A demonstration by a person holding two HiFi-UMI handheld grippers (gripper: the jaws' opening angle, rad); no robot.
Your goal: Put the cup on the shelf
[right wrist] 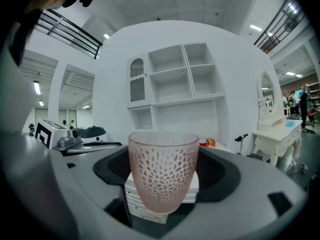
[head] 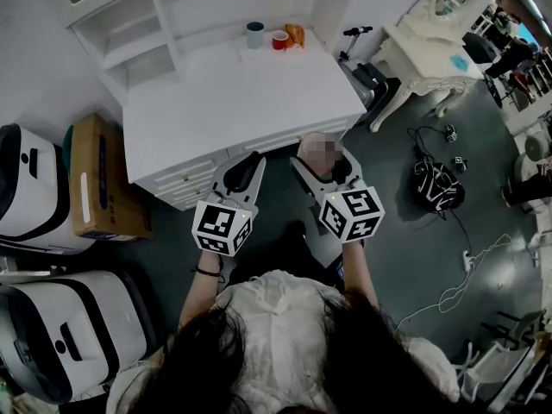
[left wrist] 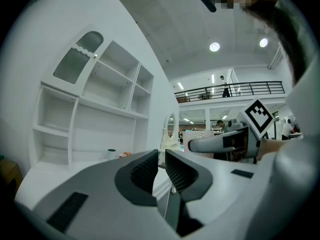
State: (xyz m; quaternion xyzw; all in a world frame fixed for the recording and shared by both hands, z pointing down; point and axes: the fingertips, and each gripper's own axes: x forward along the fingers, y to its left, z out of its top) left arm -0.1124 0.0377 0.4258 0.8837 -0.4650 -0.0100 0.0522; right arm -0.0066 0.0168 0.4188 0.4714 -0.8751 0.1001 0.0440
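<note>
1. Right tongs [right wrist: 163, 181]: closed on the cup [right wrist: 163, 164], one jaw on each side of its wall. The cup is pink, translucent, with a pebbled surface. It stands upright with its mouth up, in the lower centre of the right gripper view.

2. Left tongs [left wrist: 160, 170]: jaws drawn together to a narrow slit, with nothing between them. In the head view they sit just left of the right tongs, and both are at the centre of the frame.

3. Cup location: in the head view the cup is held near the front edge of the white counter [head: 241, 102], over the dark floor and not resting on any surface.

4. Shelf [head: 129, 37]: white, with open compartments. It stands at the back left of the counter, in the upper left of the head view, well apart from the cup.

5. Counter contents: a teal cup [head: 254, 34], a red cup [head: 279, 40] and an orange item [head: 295, 34] stand in a row at the back edge, at the upper centre of the frame.

6. A cardboard box [head: 90, 175] stands on the floor beside the counter's left end.
</note>
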